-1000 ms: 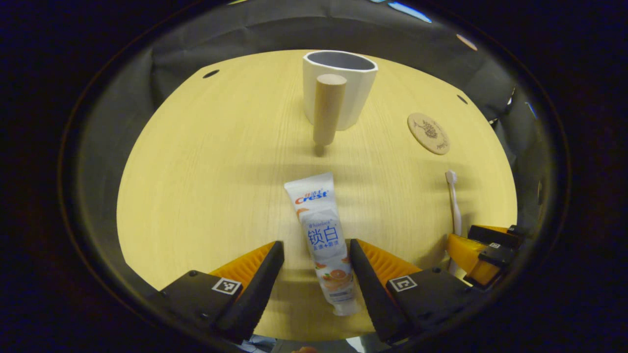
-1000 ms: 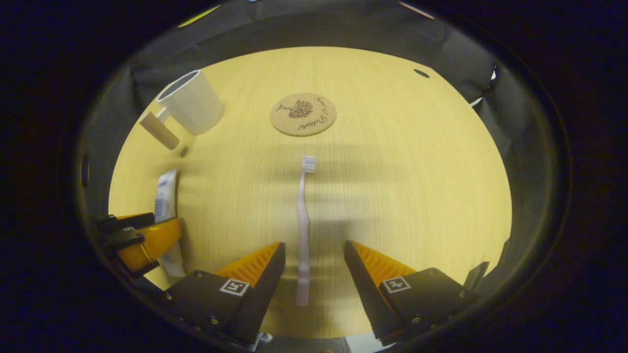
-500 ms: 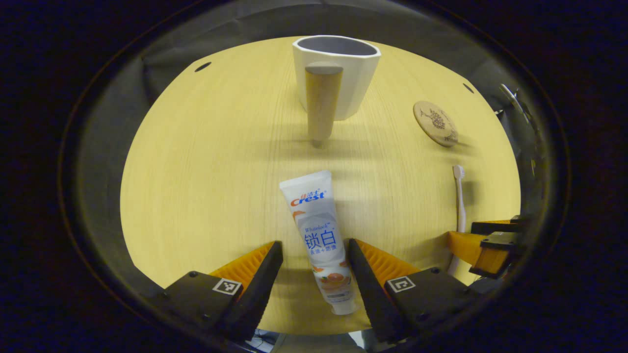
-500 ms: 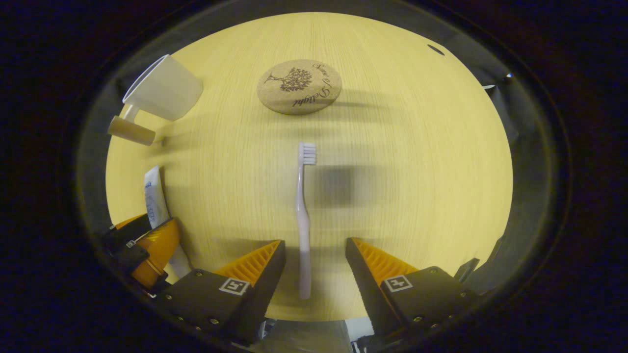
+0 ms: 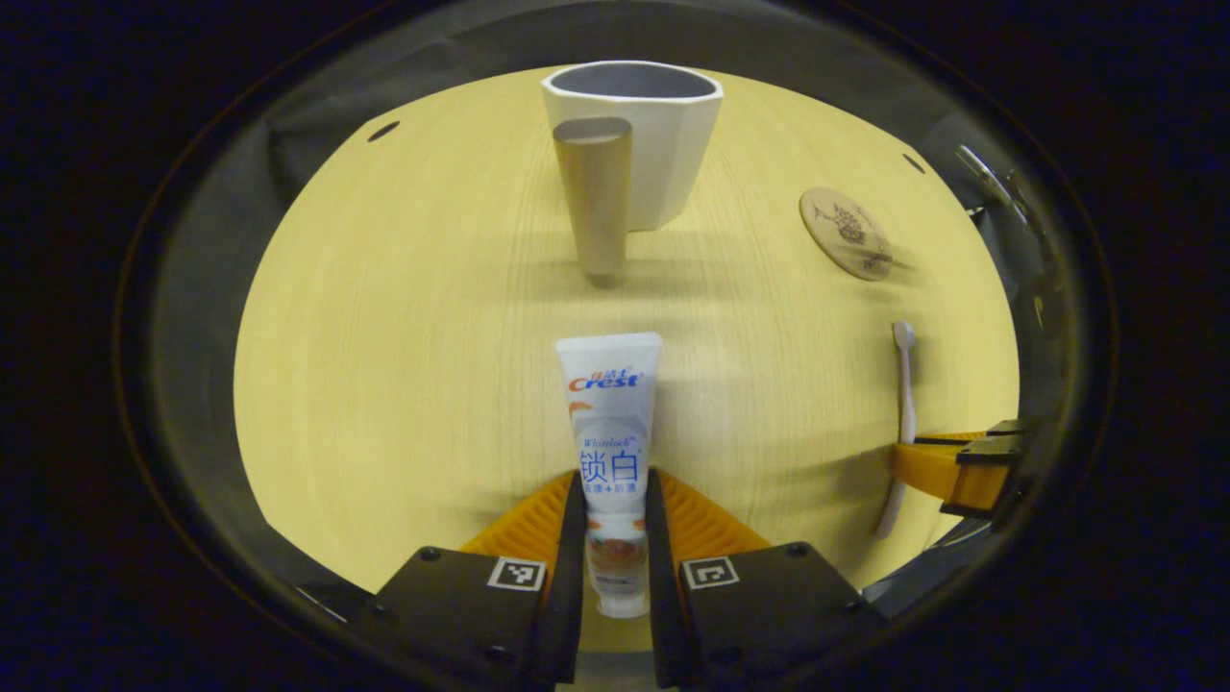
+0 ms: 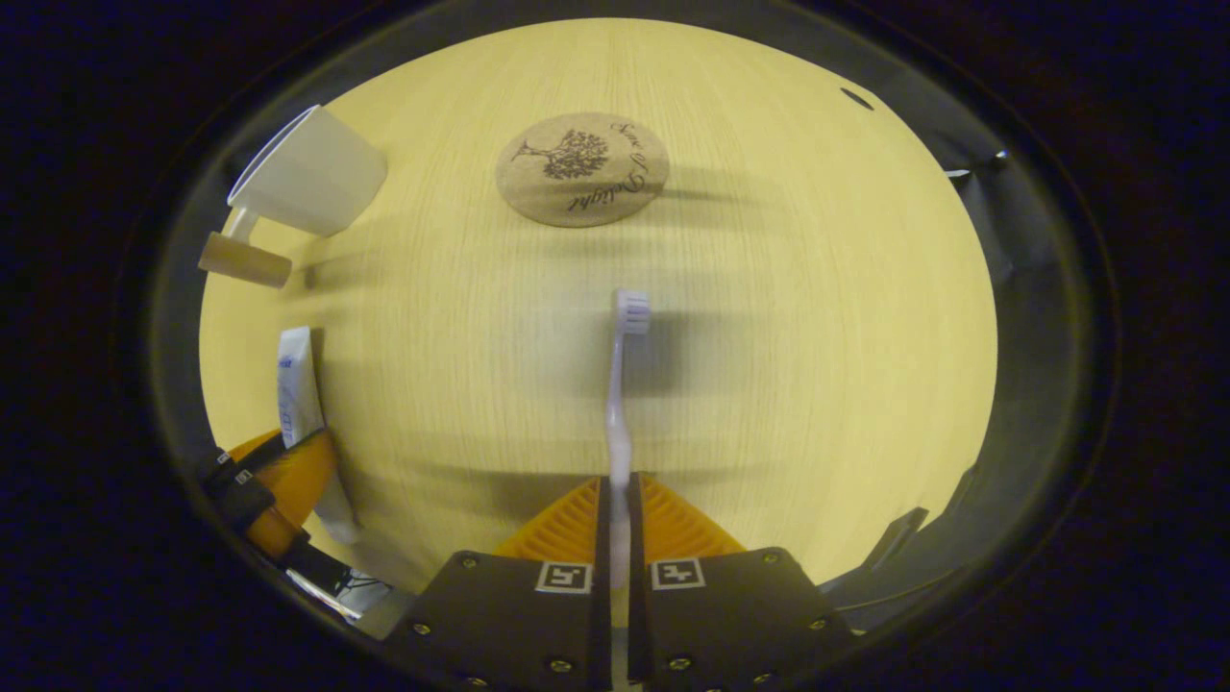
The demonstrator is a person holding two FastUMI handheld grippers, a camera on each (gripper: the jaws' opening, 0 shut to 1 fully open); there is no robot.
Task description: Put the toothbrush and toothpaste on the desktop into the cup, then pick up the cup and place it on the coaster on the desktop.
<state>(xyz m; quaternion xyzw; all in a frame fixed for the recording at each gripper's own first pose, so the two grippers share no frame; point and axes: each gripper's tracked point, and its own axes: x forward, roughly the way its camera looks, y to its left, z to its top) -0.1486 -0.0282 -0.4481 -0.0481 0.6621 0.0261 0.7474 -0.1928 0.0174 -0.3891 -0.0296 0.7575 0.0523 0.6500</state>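
Just a pale wood-grain desktop (image 5: 404,317) in a dim booth.
Grain runs front to back, black cloth wall (image 5: 317,115) hangs close behind the far edge, and there are small dark holes (image 5: 382,131) near the back corners. Soft shadow bands lie across the wood; light's warm and yellowish.

One cup (image 5: 642,135), one coaster (image 6: 582,169), one toothbrush (image 6: 623,384), one toothpaste (image 5: 611,423) (two hand-held grippers).
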